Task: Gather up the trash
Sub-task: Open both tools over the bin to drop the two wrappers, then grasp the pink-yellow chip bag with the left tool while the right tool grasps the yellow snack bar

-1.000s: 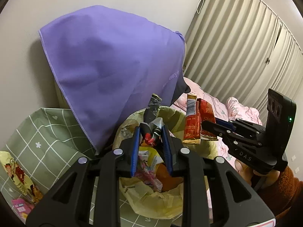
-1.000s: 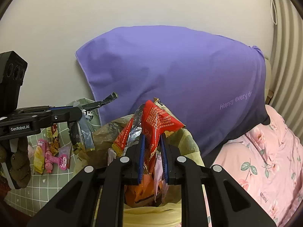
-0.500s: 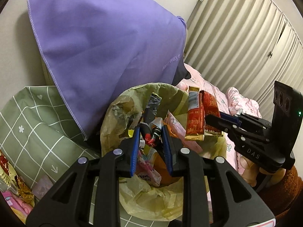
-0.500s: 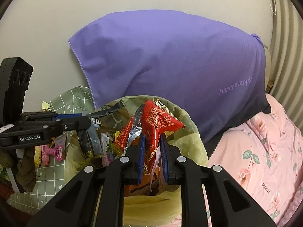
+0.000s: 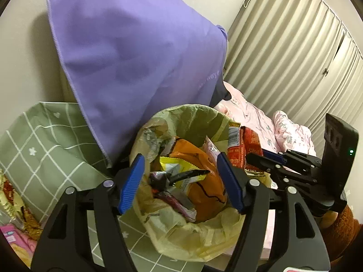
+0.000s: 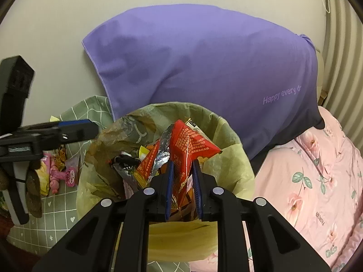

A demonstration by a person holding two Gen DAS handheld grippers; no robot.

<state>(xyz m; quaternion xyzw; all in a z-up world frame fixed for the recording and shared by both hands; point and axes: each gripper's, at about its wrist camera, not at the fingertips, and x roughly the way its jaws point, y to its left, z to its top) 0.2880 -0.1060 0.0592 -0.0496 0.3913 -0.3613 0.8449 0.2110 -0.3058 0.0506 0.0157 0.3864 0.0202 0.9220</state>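
A bin lined with a yellow bag [image 5: 192,113] [image 6: 226,136] stands below both grippers, full of snack wrappers. My left gripper [image 5: 180,174] [image 6: 90,129] hangs over the bin's mouth with its jaws opening wide and nothing pressed between them. A dark foil wrapper [image 5: 181,175] [image 6: 123,161] lies loose on the heap under them. My right gripper [image 6: 183,181] [image 5: 251,158] is over the bin's right side. Its jaws are opening slightly, with a red snack wrapper [image 6: 188,145] [image 5: 240,149] still standing upright between the pads.
A purple pillow [image 5: 136,56] [image 6: 204,68] leans on the wall behind the bin. A green chequered cloth [image 5: 45,147] [image 6: 56,204] to the left carries several snack packets [image 5: 11,192] [image 6: 61,170]. Pink floral bedding [image 5: 261,117] [image 6: 317,181] lies on the right, by pleated curtains [image 5: 295,45].
My left jaws have sprung wide and the dark foil wrapper has dropped into the bin. Both grippers have sunk closer to the bin. The right jaws have widened a little around the red wrapper.
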